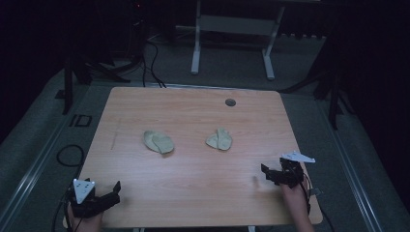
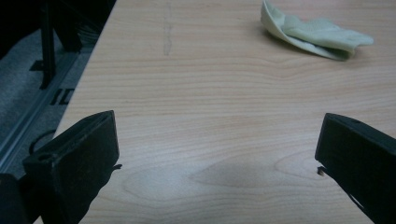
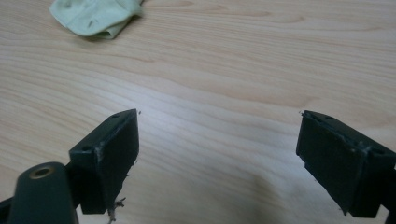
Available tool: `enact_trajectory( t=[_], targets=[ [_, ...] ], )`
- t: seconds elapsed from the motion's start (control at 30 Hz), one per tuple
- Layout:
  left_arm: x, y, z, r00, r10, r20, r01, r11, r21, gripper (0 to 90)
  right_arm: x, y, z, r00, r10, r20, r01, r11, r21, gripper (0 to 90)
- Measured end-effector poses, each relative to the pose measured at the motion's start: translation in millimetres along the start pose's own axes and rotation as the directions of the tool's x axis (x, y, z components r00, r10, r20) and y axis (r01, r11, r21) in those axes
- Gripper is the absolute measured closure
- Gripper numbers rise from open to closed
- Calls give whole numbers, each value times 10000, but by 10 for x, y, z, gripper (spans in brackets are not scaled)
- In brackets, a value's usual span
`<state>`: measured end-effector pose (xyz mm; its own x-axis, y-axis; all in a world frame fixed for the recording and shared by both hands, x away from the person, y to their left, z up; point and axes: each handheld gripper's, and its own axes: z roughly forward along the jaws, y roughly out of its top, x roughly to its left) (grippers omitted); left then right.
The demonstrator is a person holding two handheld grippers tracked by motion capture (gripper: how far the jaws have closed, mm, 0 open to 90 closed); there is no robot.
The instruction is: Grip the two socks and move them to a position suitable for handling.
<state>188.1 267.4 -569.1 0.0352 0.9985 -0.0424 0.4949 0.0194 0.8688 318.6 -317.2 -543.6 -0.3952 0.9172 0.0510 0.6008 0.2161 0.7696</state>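
Your left hand-held gripper (image 1: 115, 191) rests at the near left corner of the counter (image 1: 193, 169), jaws spread wide with nothing between them. Your right hand-held gripper (image 1: 267, 174) sits at the near right edge, jaws likewise apart and empty.

Count: two pale green cloths, two grippers, one counter. Taking the grommet (image 1: 230, 102) at the far edge as landmark, the left cloth (image 1: 158, 141) lies nearer you than it and well to its left; the right cloth (image 1: 219, 139) lies almost straight toward you from it. The cloths are apart from each other, and both are well apart from either gripper. The left gripper view shows the left cloth (image 2: 315, 33) folded over itself; the right gripper view shows the right cloth (image 3: 95, 16) bunched in a similar way.

Risks, as judged: each cloth is layered, so a pinch may take only the top fold and drag the rest. A flat approach may push the cloth across the smooth wood instead of catching it. Closing too high would take nothing
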Motion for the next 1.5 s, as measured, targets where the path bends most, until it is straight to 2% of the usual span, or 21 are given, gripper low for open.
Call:
enact_trajectory(
  t=[0.13,0.23,0.4,0.53,0.73,0.8,0.83,0.93,1.03,1.23,1.47,1.5],
  targets=[
    [-2,2,-2,10000,7,26,-7,10000,24,0,55,124,61,9993,125,-351,-121,9999,93,131],
    [9,0,-2,10000,-56,19,56,10000,-8,0,136,244,108,9998,-16,-200,17,10000,68,130],
    [14,-6,9,9999,0,117,-1,9999,101,0,248,446,176,9974,43,-715,-52,9999,-123,127],
    [2,-6,15,9999,113,113,-115,9998,166,0,357,538,240,9966,-263,-777,253,9996,-148,127],
    [-27,1,-2,9995,311,70,-311,9995,59,0,658,742,459,9919,-724,-1047,720,9974,-73,143],
    [-27,0,0,9994,332,100,-333,9994,80,0,696,769,495,9912,-802,-1057,798,9968,-76,143],
    [-23,-1,-1,9995,304,112,-305,9995,56,0,771,819,566,9897,-942,-1079,946,9955,-14,143],
    [-18,-2,-1,9996,255,115,-255,9997,37,0,834,864,635,9882,-1016,-1146,1020,9948,-25,144],
    [-5,-5,2,9995,246,192,-247,9997,64,0,932,949,782,9866,-1034,-1262,1061,9942,152,144],
    [5,-4,-3,9995,248,215,-248,9997,17,0,1052,1058,979,9842,-1167,-1335,1239,9912,471,144],
    [12,-6,-5,9995,218,233,-219,9998,19,0,1100,1112,1161,9864,-1084,-1239,1183,9901,761,151],
    [13,-6,-5,9994,219,252,-219,9998,27,0,1112,1121,1226,9872,-1052,-1197,1166,9888,927,185]
  ],
)
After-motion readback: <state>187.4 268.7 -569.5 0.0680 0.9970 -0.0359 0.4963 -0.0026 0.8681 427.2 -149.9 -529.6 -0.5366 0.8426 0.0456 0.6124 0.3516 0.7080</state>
